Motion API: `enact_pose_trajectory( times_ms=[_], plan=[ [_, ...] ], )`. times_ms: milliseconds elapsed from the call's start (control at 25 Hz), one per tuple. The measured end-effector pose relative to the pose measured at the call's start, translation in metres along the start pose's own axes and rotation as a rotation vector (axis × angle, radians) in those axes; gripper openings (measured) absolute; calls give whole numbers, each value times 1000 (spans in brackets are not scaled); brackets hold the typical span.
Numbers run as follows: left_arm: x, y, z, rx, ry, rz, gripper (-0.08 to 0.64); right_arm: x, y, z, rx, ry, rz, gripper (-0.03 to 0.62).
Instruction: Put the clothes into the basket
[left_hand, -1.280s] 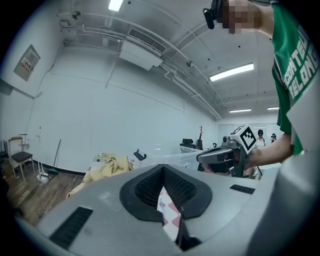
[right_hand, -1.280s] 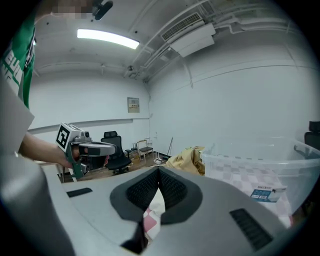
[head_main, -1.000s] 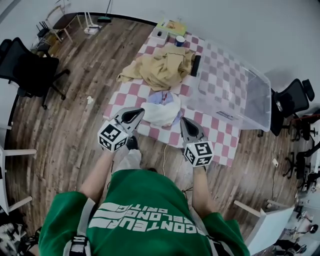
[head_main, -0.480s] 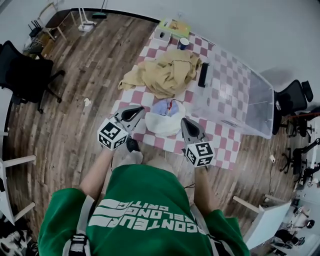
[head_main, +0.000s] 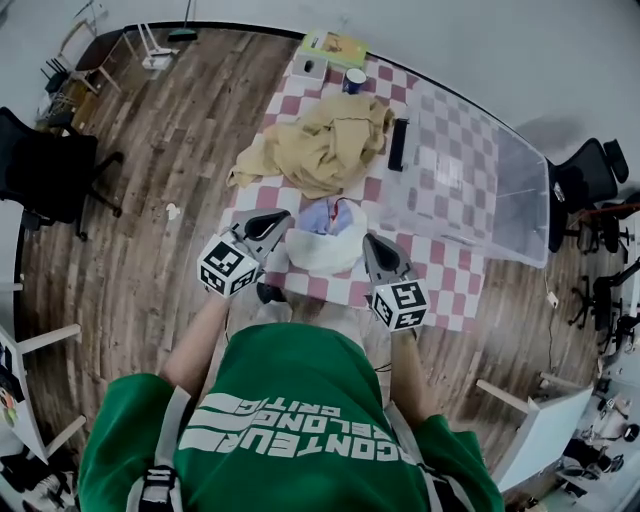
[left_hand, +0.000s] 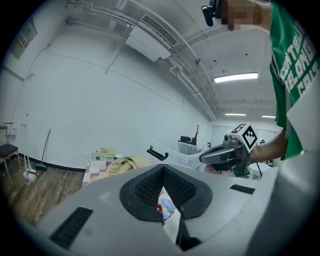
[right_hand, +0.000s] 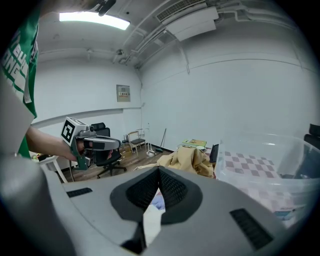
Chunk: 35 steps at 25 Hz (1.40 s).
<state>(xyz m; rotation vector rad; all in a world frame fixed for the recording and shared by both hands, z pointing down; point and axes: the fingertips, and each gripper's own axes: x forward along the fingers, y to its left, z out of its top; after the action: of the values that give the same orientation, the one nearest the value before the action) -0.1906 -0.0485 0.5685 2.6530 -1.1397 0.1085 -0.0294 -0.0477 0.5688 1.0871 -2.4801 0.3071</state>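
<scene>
A white and pale blue garment (head_main: 325, 240) lies bunched near the front edge of the checkered table (head_main: 440, 275). A larger tan garment (head_main: 325, 145) is heaped behind it. The basket is a clear plastic bin (head_main: 470, 190) on the table's right half. My left gripper (head_main: 281, 221) is shut and empty at the white garment's left side. My right gripper (head_main: 371, 244), also shut and empty, sits at its right side. In the left gripper view the closed gripper (left_hand: 162, 170) points over the white garment (left_hand: 167, 210). The right gripper view shows the shut right gripper (right_hand: 159, 172) with the bin (right_hand: 270, 160) at right.
A black flat object (head_main: 397, 145) lies between the tan garment and the bin. A blue cup (head_main: 354, 80), a small white box (head_main: 311, 68) and a yellow-green item (head_main: 335, 45) sit at the table's far end. Office chairs stand at left (head_main: 40, 160) and right (head_main: 585, 185).
The table has come nearer. Both grippers have moved forward and slightly down, ending on either side of the white garment. Both stay shut.
</scene>
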Motion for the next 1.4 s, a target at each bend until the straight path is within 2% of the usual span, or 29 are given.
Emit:
enact_pose_trajectory(
  times_ms=[240, 440, 680, 1040, 1240, 1400],
  plan=[
    [25, -9, -3, -1, 14, 55, 3, 0, -26, -8, -16, 1, 52, 8],
    [46, -21, -9, -17, 31, 148, 3, -2, -45, -18, -55, 20, 141, 8],
    [68, -40, -15, -30, 58, 211, 3, -6, -55, -37, -52, 40, 249, 8],
    [78, -46, -45, -40, 129, 226, 3, 7, -58, -62, -20, 62, 282, 8],
    [75, -41, -76, -76, 175, 223, 3, 21, -52, -86, -27, 113, 292, 9],
    [75, -36, -109, -122, 206, 206, 3, 35, -50, -113, -13, 192, 296, 12]
  ],
)
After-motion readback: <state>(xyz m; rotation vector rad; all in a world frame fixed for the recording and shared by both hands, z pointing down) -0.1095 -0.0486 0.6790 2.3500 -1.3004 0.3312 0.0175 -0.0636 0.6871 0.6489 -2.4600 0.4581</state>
